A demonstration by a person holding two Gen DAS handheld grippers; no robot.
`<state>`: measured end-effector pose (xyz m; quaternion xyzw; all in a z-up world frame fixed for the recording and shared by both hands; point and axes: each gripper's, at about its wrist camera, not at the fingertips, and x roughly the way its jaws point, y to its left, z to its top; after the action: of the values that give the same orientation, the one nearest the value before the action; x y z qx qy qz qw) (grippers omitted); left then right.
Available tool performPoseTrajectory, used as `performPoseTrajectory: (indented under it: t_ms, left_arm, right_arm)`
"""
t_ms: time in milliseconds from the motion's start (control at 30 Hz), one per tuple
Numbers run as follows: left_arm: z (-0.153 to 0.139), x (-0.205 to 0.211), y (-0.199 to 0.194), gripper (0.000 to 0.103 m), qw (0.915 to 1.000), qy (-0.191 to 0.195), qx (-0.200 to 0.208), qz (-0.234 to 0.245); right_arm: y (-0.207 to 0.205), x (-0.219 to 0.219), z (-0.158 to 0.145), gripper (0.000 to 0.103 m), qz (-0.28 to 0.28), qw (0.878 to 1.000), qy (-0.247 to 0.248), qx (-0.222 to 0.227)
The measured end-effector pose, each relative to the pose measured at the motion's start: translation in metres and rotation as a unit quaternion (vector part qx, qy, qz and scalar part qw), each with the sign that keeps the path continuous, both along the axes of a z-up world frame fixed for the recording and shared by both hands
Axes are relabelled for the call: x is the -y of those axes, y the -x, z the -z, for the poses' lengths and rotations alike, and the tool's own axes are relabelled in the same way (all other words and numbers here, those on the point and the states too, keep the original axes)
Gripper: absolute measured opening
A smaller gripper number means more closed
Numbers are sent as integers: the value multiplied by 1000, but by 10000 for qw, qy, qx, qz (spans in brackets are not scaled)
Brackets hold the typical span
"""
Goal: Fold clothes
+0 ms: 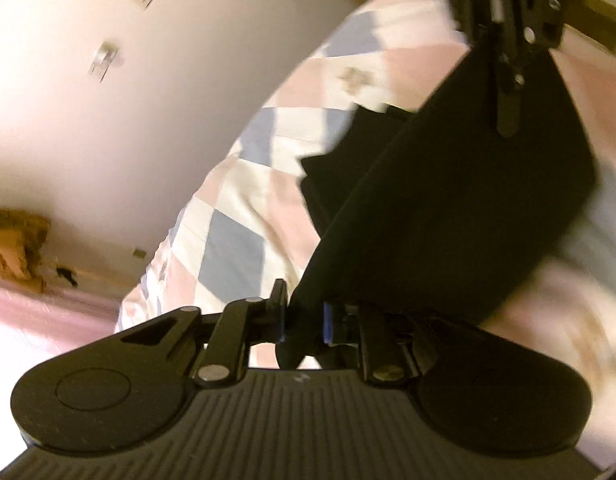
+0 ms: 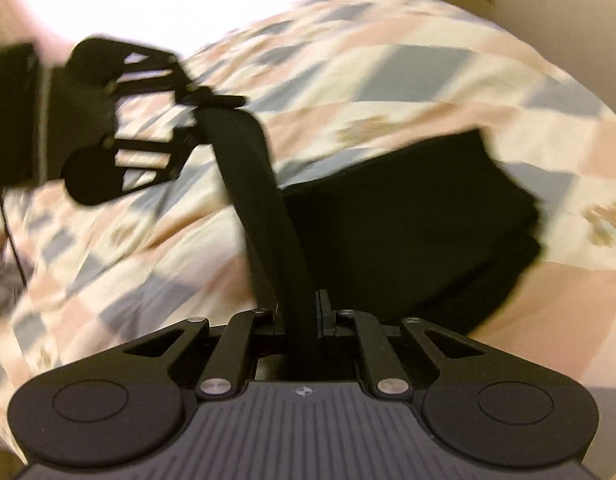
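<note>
While stretched between both tongs, black garment (image 2: 407, 216) clamped by left tongs (image 1: 304, 320); right tongs (image 2: 298, 316) likewise.

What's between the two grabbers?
A taut strip of the black garment runs from the right gripper to the left gripper, seen in the right wrist view.

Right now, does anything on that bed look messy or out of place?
Nothing looks spilled or damaged. The black garment is only half folded: part lies on the patchwork quilt, while the left gripper and right gripper each pinch an edge, holding a strip lifted. Both pictures are motion-blurred, so fine detail is unclear.
</note>
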<state>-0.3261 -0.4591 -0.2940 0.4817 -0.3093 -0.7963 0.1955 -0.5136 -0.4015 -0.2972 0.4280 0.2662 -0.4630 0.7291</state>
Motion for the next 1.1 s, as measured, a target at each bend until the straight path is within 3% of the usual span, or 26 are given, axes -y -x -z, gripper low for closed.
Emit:
performPoseTrajectory:
  t_ms: [67, 167, 300, 400, 567, 633, 700, 833, 900, 933, 1033, 1100]
  left_arm:
    - [2, 24, 36, 41, 9985, -207, -222, -464]
    - [-4, 57, 62, 44, 9824, -951, -819, -1383]
    - [-5, 68, 49, 44, 9372, -2019, -1451, -2446]
    - [5, 59, 40, 44, 9102, -2289, -1633, -3042]
    - [21, 51, 20, 43, 8478, -2609, -2148, -4087]
    - [24, 52, 20, 43, 8342, -2630, -2343, -4243]
    - [26, 55, 24, 43, 8282, -2593, -2443, -4327]
    - [27, 59, 36, 42, 8308, -2536, -2474, -4292]
    - [28, 59, 38, 41, 8345, -2510, -2436, -4258]
    - [30, 58, 39, 40, 8356, -2503, -2408, -4257]
    - [32, 59, 38, 37, 8357, -2428, -2325, -4343]
    - [32, 60, 33, 37, 8339, -2384, -2354, -4385]
  right_arm:
    - [43, 28, 27, 9, 270, 9982, -439, 302]
    - [84, 53, 71, 9, 556, 9896, -1070, 790]
    - [97, 66, 84, 9, 360, 9881, -1166, 938]
    - [93, 73, 64, 9, 12, 9933, -862, 767]
    - [112, 87, 27, 9, -104, 9963, -383, 767]
    - [127, 99, 27, 9, -57, 9964, -401, 745]
    - [140, 108, 34, 9, -13, 9960, -476, 751]
    - [153, 126, 60, 9, 56, 9944, -707, 780]
    - [158, 132, 71, 16, 101, 9941, -786, 735]
    - [160, 135, 76, 28, 136, 9941, -826, 691]
    - [164, 131, 82, 45, 507, 9945, -894, 217]
    - [160, 123, 72, 49, 685, 9954, -636, -197]
